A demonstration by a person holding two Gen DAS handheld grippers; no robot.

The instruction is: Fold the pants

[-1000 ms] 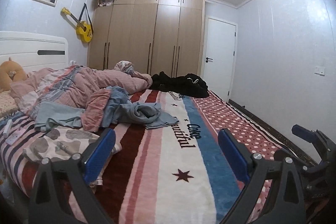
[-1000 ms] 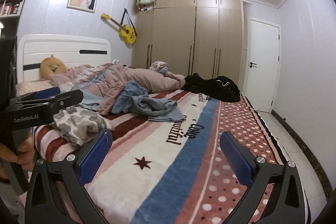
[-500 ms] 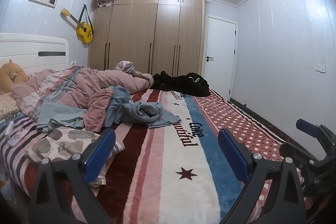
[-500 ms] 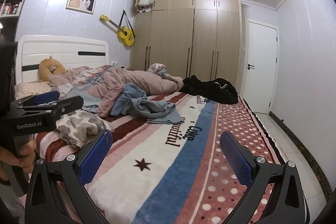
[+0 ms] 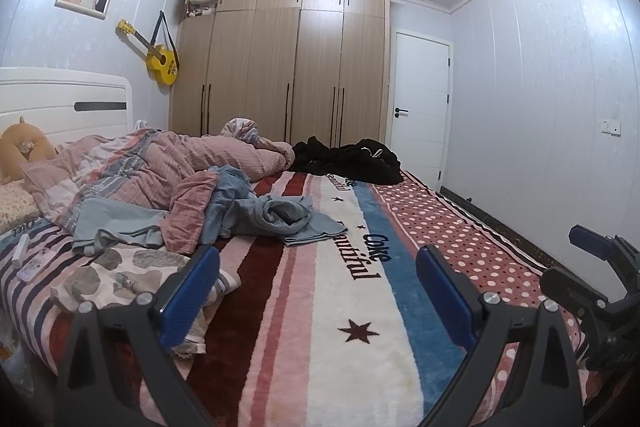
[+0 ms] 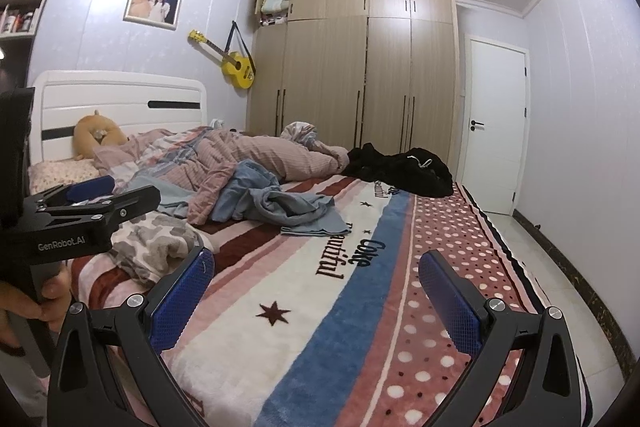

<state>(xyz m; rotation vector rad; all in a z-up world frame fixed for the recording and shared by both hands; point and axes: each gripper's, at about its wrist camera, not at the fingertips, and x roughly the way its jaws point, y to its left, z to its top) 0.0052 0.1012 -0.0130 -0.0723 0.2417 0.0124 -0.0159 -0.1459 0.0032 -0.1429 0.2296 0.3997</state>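
Observation:
A crumpled blue-grey garment point(image 5: 276, 217) point(image 6: 288, 207), the likeliest pants, lies mid-bed on the striped blanket point(image 5: 352, 347) point(image 6: 304, 339). A grey-spotted white garment point(image 5: 116, 267) point(image 6: 156, 243) lies nearer, at the left. My left gripper point(image 5: 318, 291) hovers open and empty above the blanket's near edge, short of both garments. My right gripper point(image 6: 316, 299) is open and empty too, held to the right of the left one. Each gripper shows in the other's view: the right gripper point(image 5: 592, 267) at the right edge, the left gripper point(image 6: 92, 203) at the left, held by a hand point(image 6: 24, 303).
A pink quilt point(image 5: 180, 167) is heaped toward the headboard point(image 5: 68, 103), with a plush toy point(image 5: 20, 155) beside it. Black clothes point(image 5: 352, 159) lie at the far end. A phone point(image 5: 34, 267) and a remote point(image 5: 20, 251) rest at the left edge. Floor point(image 6: 560, 291) runs along the right.
Both views have shifted only slightly. The two grippers stay open and the clothes on the bed have not moved.

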